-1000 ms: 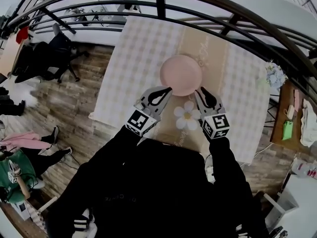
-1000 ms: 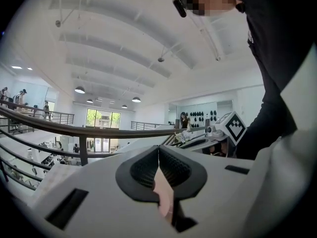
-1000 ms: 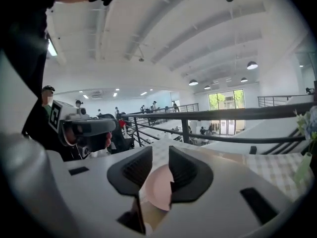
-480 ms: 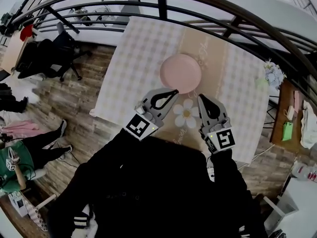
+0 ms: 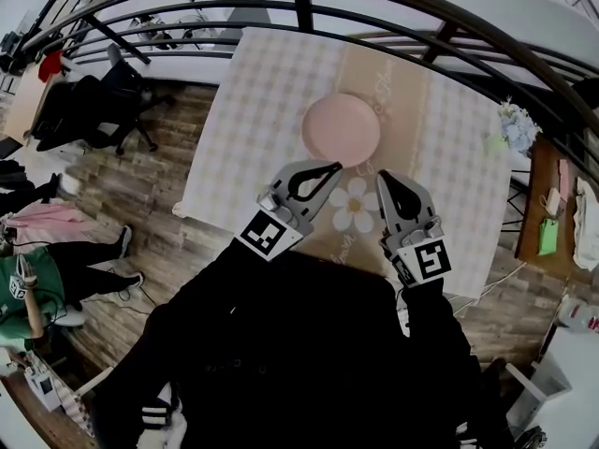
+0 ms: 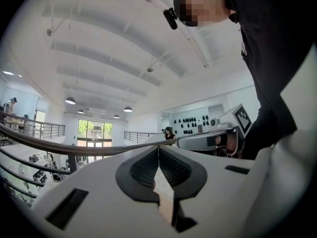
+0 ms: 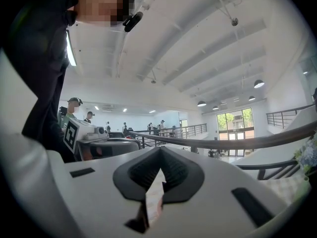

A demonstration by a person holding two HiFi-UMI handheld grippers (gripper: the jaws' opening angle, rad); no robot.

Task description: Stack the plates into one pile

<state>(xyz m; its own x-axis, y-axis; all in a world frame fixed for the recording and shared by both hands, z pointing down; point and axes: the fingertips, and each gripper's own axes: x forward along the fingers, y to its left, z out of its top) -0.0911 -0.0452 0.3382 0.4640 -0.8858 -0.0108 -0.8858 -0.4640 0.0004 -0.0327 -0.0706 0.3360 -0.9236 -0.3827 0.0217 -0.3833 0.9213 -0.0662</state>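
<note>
**A:** Where does the plate sit?

**B:** The pink plate (image 5: 342,129) lies on the table (image 5: 217,215), on the plain beige band that runs down the middle of the checked cloth (image 5: 267,101). It is round, smooth and matt, with a softly raised rim. (From above I cannot tell whether it is one plate or several nested together.)

**A:** And the tongs?

**B:** Both are closed with nothing in them. The left gripper (image 5: 333,166) points level, and from above its tip lines up with the plate's near rim. The right gripper (image 5: 382,175) is beside it, just right of the plate. Each has a white, hard-looking shell and carries a cube with black-and-white square markers.

**A:** How do the jaws look close up?

**B:** In the left gripper view the black pads (image 6: 174,168) are finely ribbed and curve into a leaf-shaped hollow. They meet in a thin line at the tip, and only beige cloth shows through the slit below. In the right gripper view the pads (image 7: 176,170) have the same shape and the same ribbing, and they also meet at the tip.

**A:** Is there anything else on the cloth?

**B:** A flat daisy (image 5: 355,210), with white petals and a yellow centre, lies between the two grippers on the near side of the plate. Curved dark metal railing (image 5: 301,7) arches over the far end of the table. The floor (image 5: 140,185) around it is wood-grain plank.
</note>
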